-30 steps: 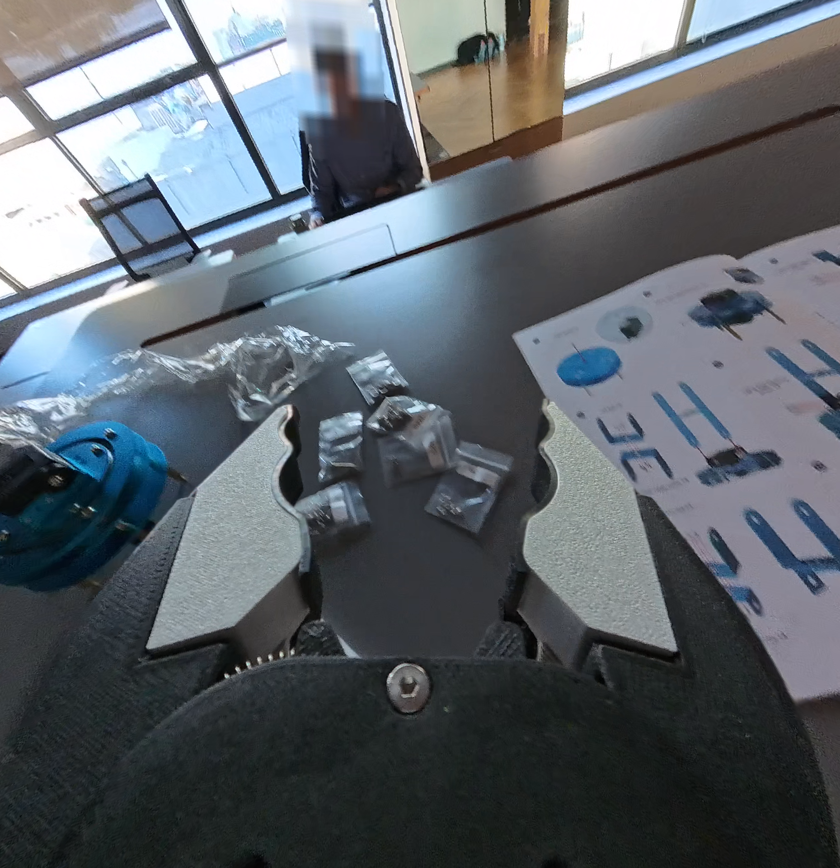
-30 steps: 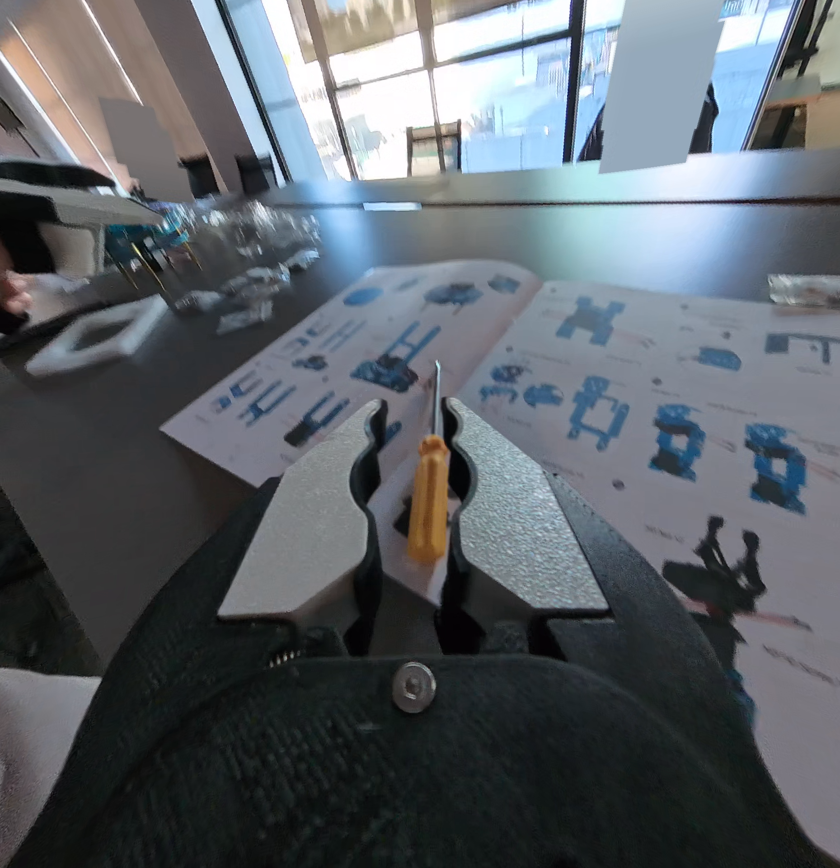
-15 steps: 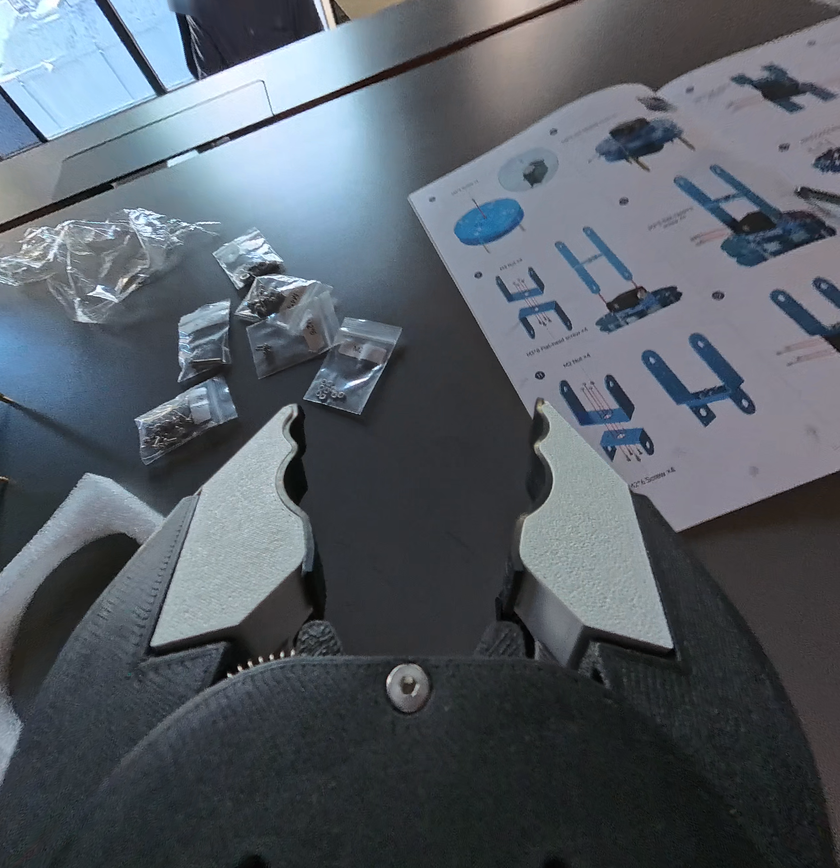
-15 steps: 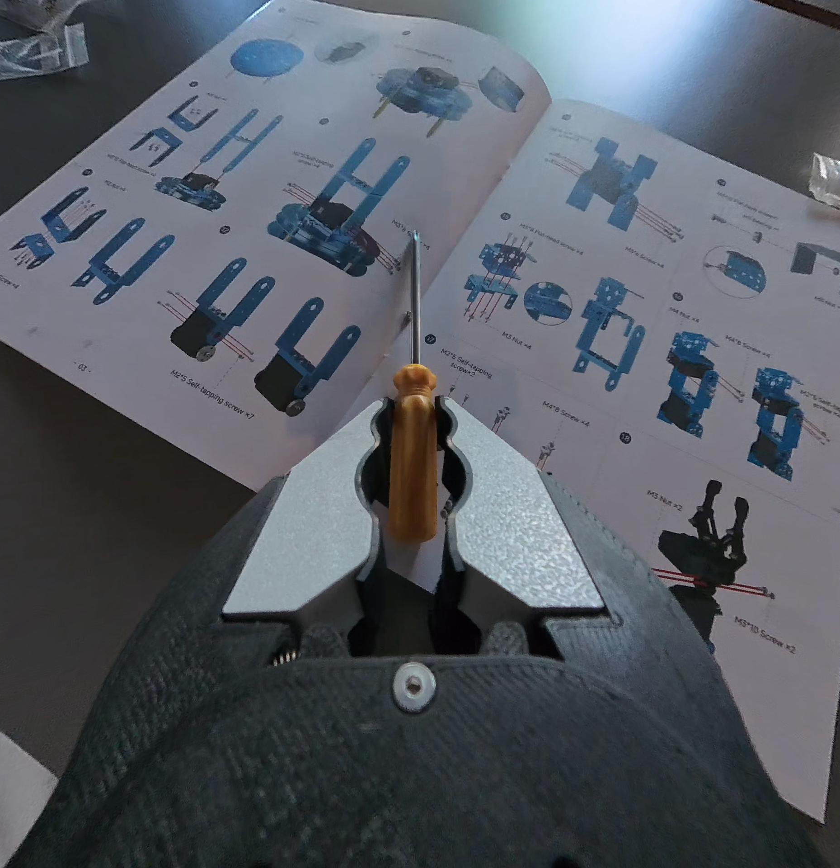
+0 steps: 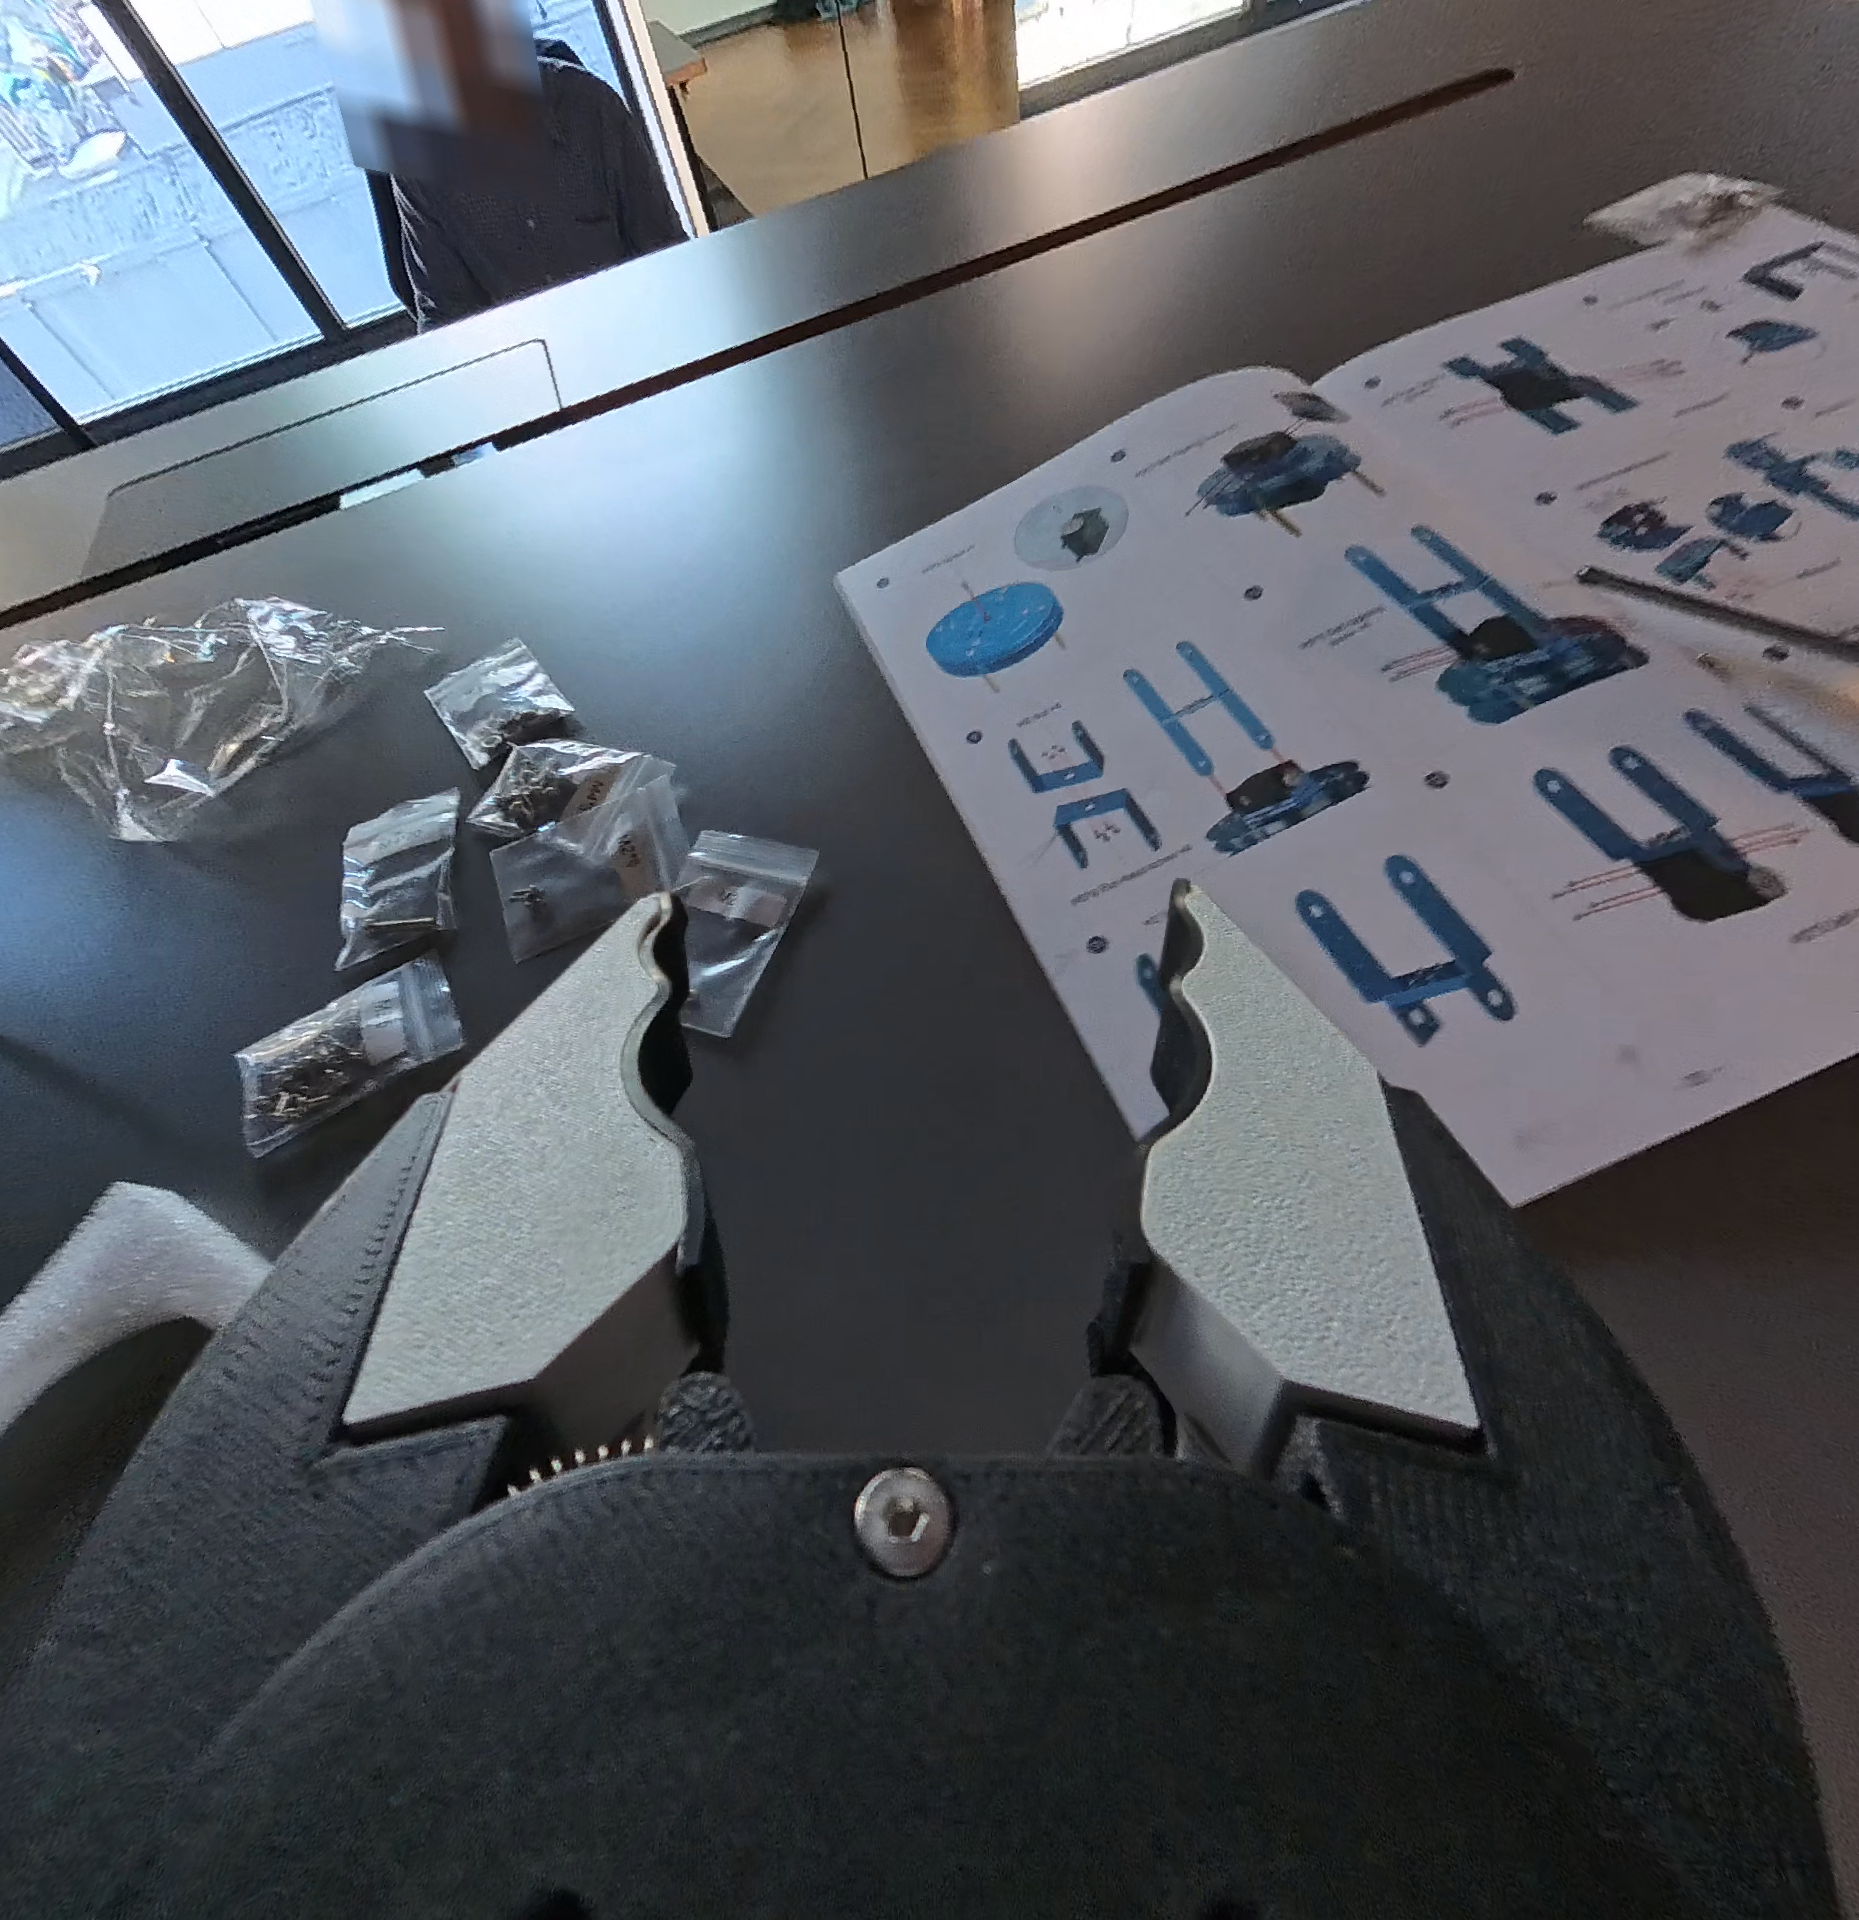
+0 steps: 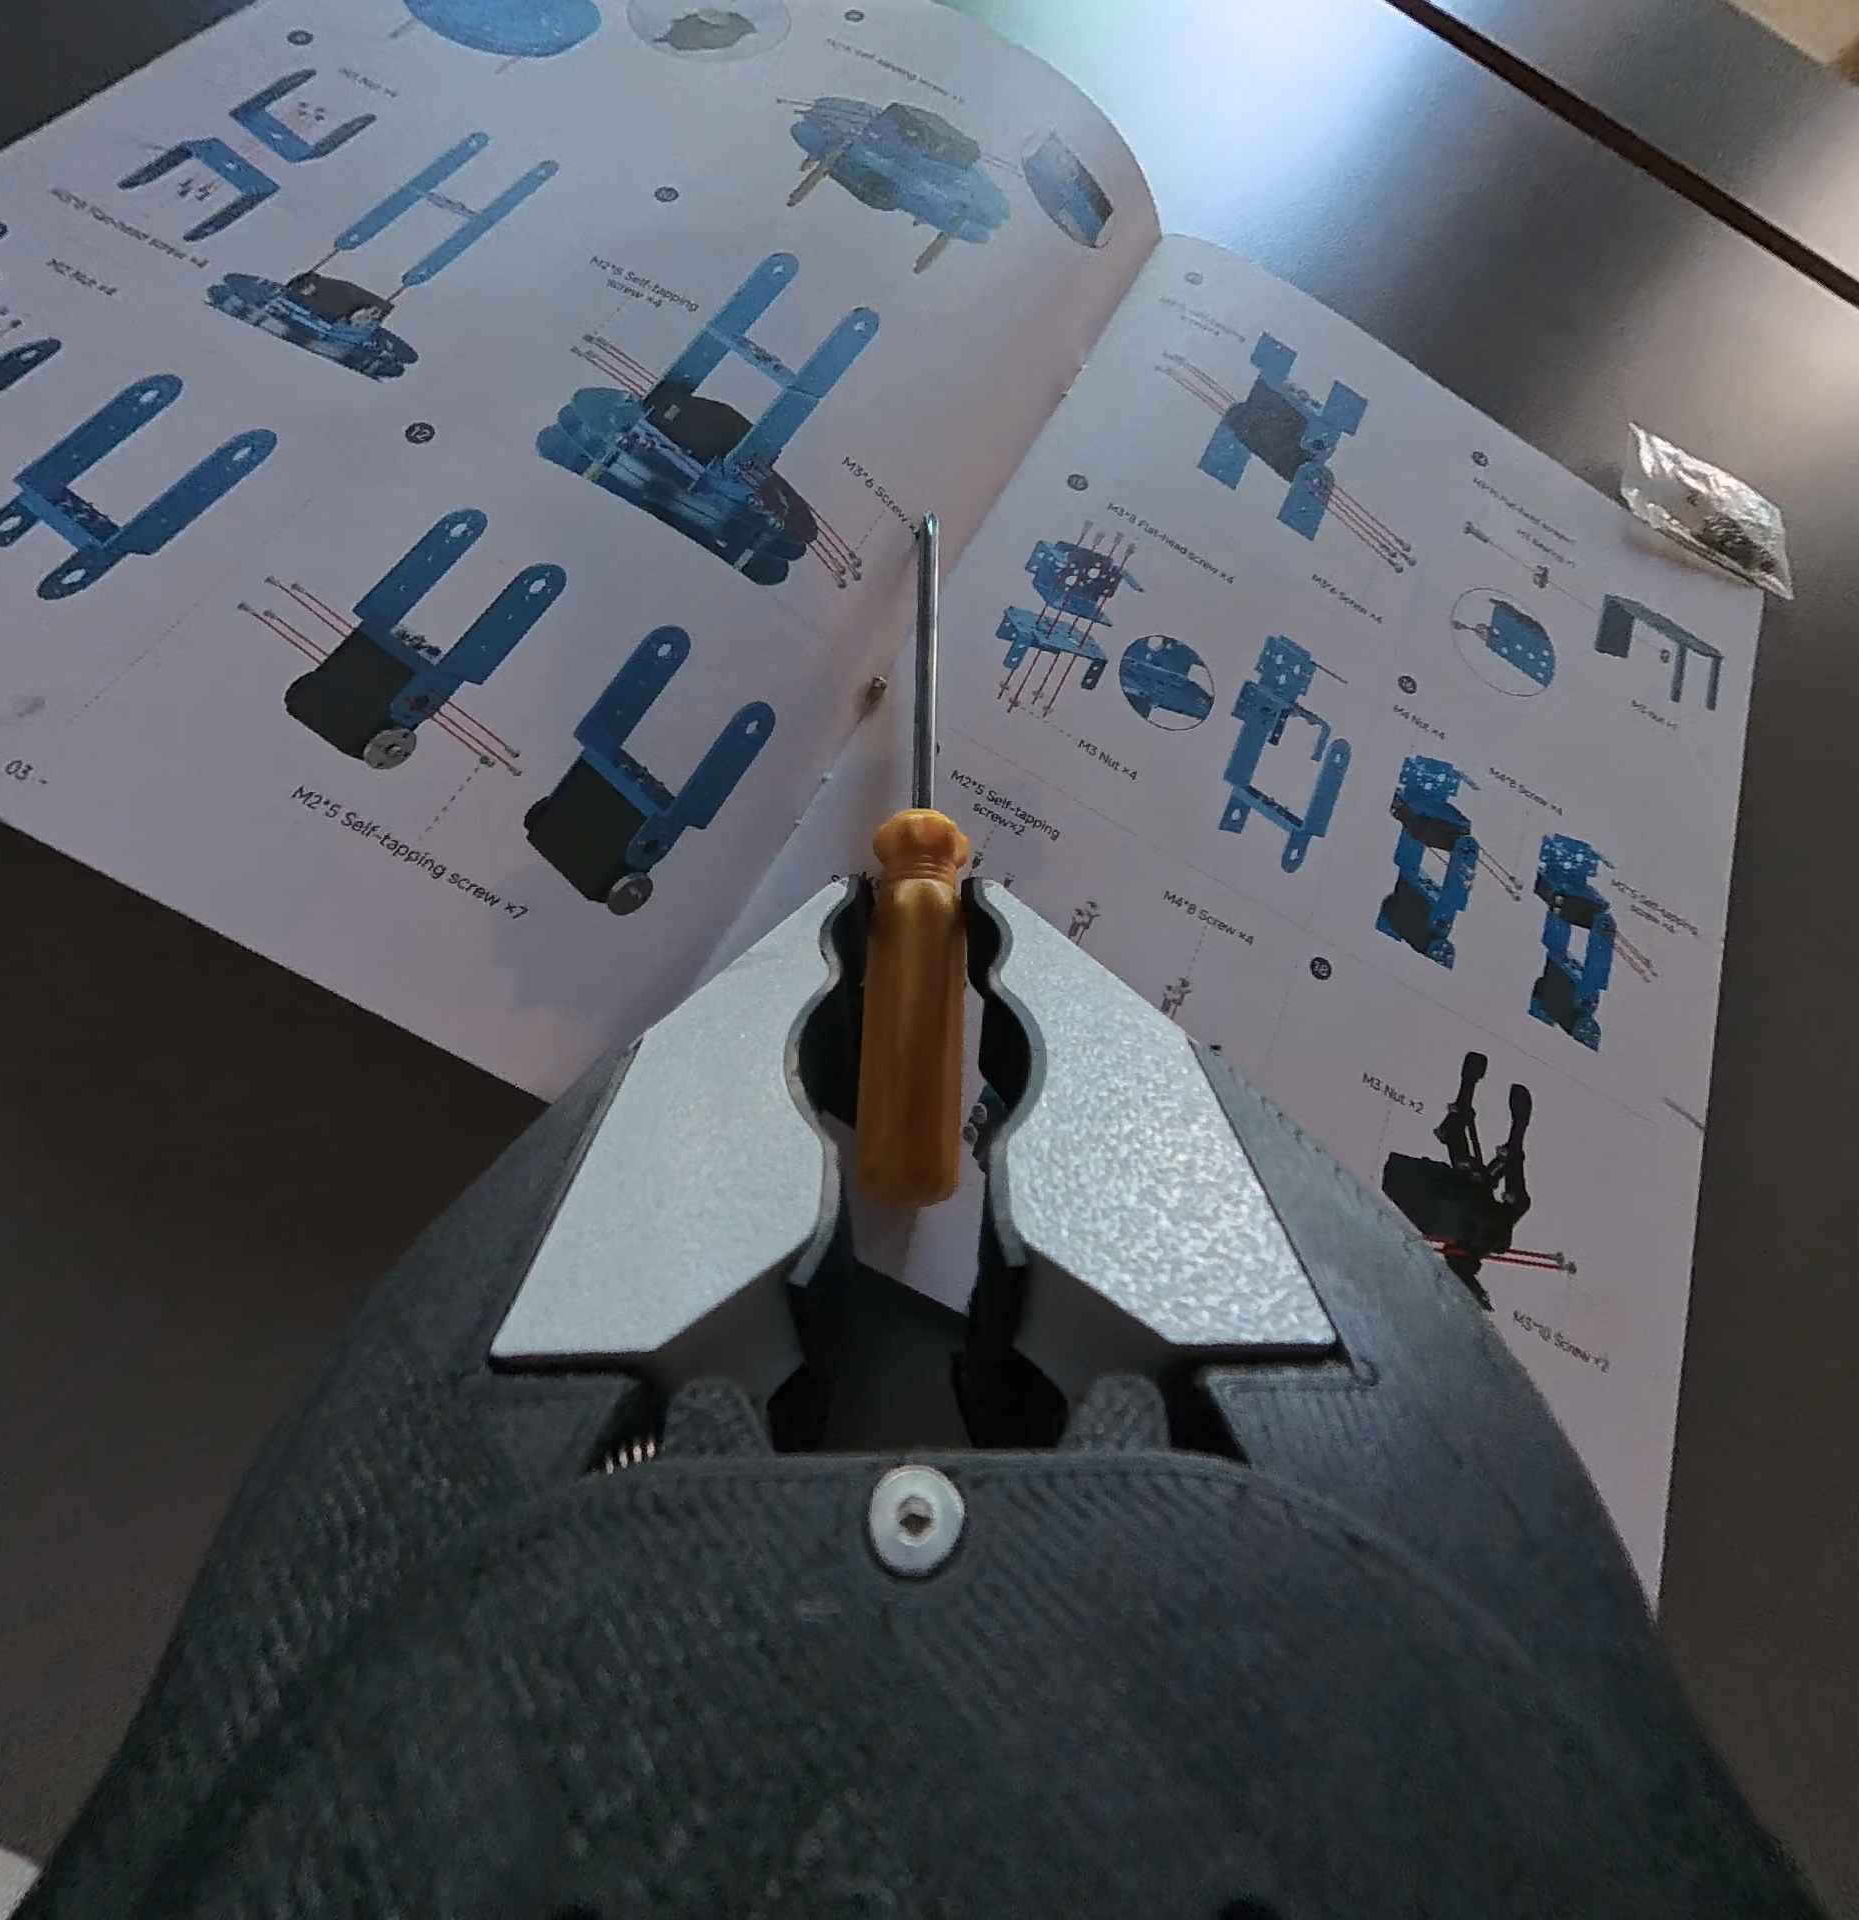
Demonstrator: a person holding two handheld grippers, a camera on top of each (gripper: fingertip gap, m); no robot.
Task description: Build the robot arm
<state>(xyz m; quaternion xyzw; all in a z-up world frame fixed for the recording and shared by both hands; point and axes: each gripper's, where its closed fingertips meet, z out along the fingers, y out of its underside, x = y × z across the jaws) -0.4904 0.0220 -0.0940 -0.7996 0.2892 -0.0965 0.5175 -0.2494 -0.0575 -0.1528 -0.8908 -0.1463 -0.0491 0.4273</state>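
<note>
Both wrist views angled down, close, sharing the open booklet (image 5: 1424,727)

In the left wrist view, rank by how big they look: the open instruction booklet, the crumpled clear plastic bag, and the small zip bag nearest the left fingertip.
1. Open instruction booklet, by far the largest.
2. Crumpled clear plastic bag.
3. Small zip bag, smallest, though it lies closer to the camera than the crumpled bag.

Bright window backlight, blurred right edge
</note>
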